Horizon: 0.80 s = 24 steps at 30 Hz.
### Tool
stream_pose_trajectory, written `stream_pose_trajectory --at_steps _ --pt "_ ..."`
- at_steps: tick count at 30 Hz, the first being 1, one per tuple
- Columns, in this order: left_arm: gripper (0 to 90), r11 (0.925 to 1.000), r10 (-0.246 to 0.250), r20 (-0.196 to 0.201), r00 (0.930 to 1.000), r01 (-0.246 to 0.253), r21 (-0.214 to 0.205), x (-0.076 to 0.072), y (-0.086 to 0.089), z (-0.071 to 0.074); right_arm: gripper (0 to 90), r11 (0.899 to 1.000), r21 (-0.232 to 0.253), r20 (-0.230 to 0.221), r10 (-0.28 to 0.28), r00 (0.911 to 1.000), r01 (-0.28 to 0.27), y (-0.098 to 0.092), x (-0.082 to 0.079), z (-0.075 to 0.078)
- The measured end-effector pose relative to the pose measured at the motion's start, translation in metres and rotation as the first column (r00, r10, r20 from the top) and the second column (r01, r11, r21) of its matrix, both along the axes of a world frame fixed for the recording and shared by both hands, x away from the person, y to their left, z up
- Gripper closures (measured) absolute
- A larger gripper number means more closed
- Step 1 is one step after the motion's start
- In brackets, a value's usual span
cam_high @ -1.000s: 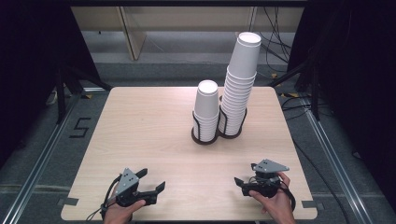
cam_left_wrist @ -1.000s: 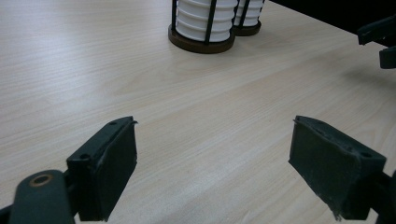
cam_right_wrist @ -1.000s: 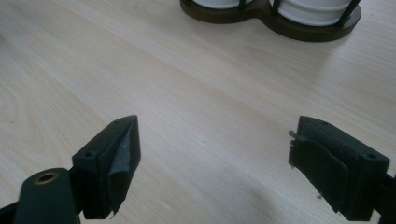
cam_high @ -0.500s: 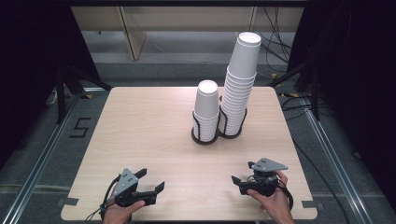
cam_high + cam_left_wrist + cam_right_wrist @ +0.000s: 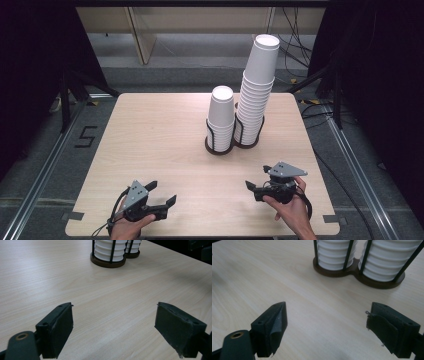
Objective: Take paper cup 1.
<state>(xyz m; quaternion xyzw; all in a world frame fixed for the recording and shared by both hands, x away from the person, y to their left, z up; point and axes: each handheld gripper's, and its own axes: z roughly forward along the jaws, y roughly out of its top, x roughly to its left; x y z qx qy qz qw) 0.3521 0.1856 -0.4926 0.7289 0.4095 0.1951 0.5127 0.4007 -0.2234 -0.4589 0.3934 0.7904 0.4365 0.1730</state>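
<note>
Left gripper (image 5: pixel 162 195) at lower left and right gripper (image 5: pixel 256 184) at lower right both rest on the wooden table (image 5: pixel 150 140), jaws spread, grasping nothing. Two paper cup stacks (image 5: pixel 257 90) stand in a black double holder (image 5: pixel 220 147) at upper centre.

The setting is judged to be a laboratory or test cell arranged for recorded handling trials, not a home or shop. A pale wooden table (image 5: pixel 150 150) is set on a grey floor, and metal rails (image 5: pixel 47 165) are laid along the floor on either side of the left gripper (image 5: pixel 162 195) and right gripper (image 5: pixel 255 182). Beyond the grippers, past the far table edge, black curtains (image 5: pixel 35 65) are hung to both sides, and loose cables (image 5: pixel 295 35) are seen against a plain panelled wall. A "5" marking (image 5: pixel 86 136) is applied to the floor outboard of the left gripper. Dark stand legs (image 5: pixel 70 90) are braced beside the table.
</note>
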Motion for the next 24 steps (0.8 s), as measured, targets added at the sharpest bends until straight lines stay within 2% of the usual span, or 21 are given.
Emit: stream_pose_trajectory --at_steps 1,2,3,4,5,6,8,10,11,13,14,17,18,19,20,21,23,24 --pt "14.6 1.0000 0.001 0.000 1.0000 -0.001 0.002 0.000 0.000 0.000 16.3 1.000 -0.003 0.018 0.003 0.9998 -0.003 0.000 0.002 0.002" --pt "14.6 1.0000 0.004 0.001 1.0000 -0.004 0.000 0.000 0.000 0.000 16.3 1.000 0.017 0.000 -0.005 1.0000 0.005 0.002 0.002 0.003" --pt "14.6 1.0000 0.003 -0.001 1.0000 -0.003 0.003 0.000 0.000 0.000 16.3 1.000 0.008 0.019 0.014 0.9997 -0.014 0.002 0.006 0.004" --pt "14.6 1.0000 0.006 -0.002 1.0000 -0.006 0.006 0.000 0.001 0.000 16.4 1.000 0.002 0.015 0.007 0.9999 -0.007 0.003 0.006 0.006" --pt "14.6 0.9999 0.012 -0.006 0.9999 -0.012 0.009 0.000 0.001 0.000 16.8 1.000 -0.003 0.032 0.015 0.9994 -0.015 0.004 0.008 0.006" --pt "14.6 0.9999 0.014 -0.007 0.9999 -0.014 0.008 0.000 0.001 0.000 17.6 1.000 0.003 0.020 0.000 0.9998 0.000 0.007 0.007 0.007" --pt "14.6 0.9999 0.013 -0.003 0.9999 -0.013 0.002 0.000 0.001 0.001 18.6 1.000 -0.007 0.033 0.022 0.9992 -0.022 0.009 0.011 0.009" --pt "14.6 0.9999 0.013 -0.001 0.9999 -0.013 0.001 0.000 0.001 0.000 18.6 1.000 0.008 0.027 0.004 0.9996 -0.004 0.013 0.012 0.012" --pt "14.6 0.9999 0.013 -0.002 0.9999 -0.013 0.002 0.000 0.002 0.000 18.6 1.000 -0.006 0.054 0.017 0.9984 -0.016 0.013 0.015 0.013" --pt "14.6 0.9999 0.015 -0.002 0.9999 -0.015 -0.007 0.000 0.001 0.000 18.9 1.000 0.001 0.038 0.014 0.9992 -0.014 0.016 0.016 0.016" --pt "14.6 0.9999 0.013 -0.003 0.9999 -0.013 -0.007 0.000 0.001 0.000 19.1 1.000 -0.003 0.060 0.025 0.9979 -0.025 0.016 0.019 0.018" --pt "14.6 1.0000 0.008 -0.004 1.0000 -0.008 0.002 0.000 0.001 0.001 19.1 1.000 0.019 0.033 -0.002 0.9994 0.001 0.022 0.019 0.024" --pt "14.6 1.0000 0.010 -0.004 0.9999 -0.010 0.000 0.000 0.001 0.001 19.1 0.999 0.014 0.062 0.033 0.9975 -0.034 0.022 0.024 0.025" --pt "14.6 0.9999 0.010 -0.004 0.9999 -0.010 -0.002 0.000 0.001 0.001 19.1 1.000 0.014 0.058 0.023 0.9981 -0.024 0.023 0.024 0.027" --pt "14.6 0.9999 0.015 -0.008 0.9999 -0.015 0.004 0.000 0.001 0.001 19.1 1.000 -0.002 0.080 0.023 0.9965 -0.023 0.024 0.026 0.030" --pt "14.6 0.9999 0.016 -0.008 0.9998 -0.016 0.000 0.000 0.001 0.001 19.1 0.999 0.014 0.070 0.034 0.9969 -0.035 0.026 0.027 0.031" --pt "14.6 0.9999 0.012 -0.005 0.9999 -0.012 -0.003 0.000 0.002 0.001 19.1 1.000 0.015 0.069 0.019 0.9974 -0.020 0.029 0.028 0.036" --pt "14.6 0.9999 0.012 -0.005 0.9999 -0.012 -0.005 0.000 0.002 0.001 19.0 1.000 0.004 0.081 0.029 0.9963 -0.030 0.030 0.030 0.038"
